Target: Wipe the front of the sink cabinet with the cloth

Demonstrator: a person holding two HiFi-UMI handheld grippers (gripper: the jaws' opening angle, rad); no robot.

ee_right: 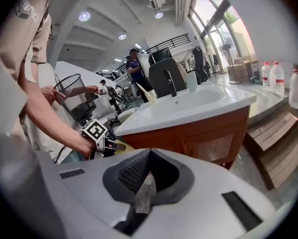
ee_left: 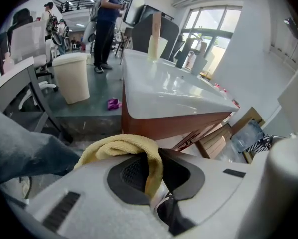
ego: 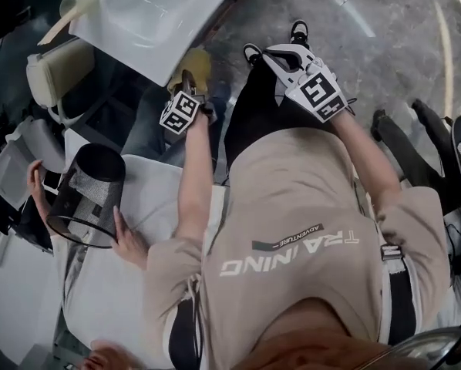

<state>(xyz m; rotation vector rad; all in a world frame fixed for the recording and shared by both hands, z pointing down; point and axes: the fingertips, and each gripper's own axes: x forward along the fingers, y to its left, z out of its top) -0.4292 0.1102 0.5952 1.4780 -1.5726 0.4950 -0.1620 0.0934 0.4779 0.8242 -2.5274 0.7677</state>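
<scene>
Pinching the yellow cloth [ee_left: 120, 147] tight near the brown front of the sink cabinet [ee_left: 170, 126], the left tongs [ee_left: 153, 177] should, I judge, press it flat and sweep evenly, while the right tongs [ee_right: 146, 181] hang closed, empty.

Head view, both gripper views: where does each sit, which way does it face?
Head view: on the head, facing steeply down; shows shirt, forearms, left gripper holding yellow cloth, right gripper.
Left gripper view: on that gripper, facing the sink cabinet; fingers shut on the cloth.
Right gripper view: on that gripper, facing the cabinet front; fingers together, empty; left forearm shows.
Shared: both gripper views see the cabinet.
</scene>
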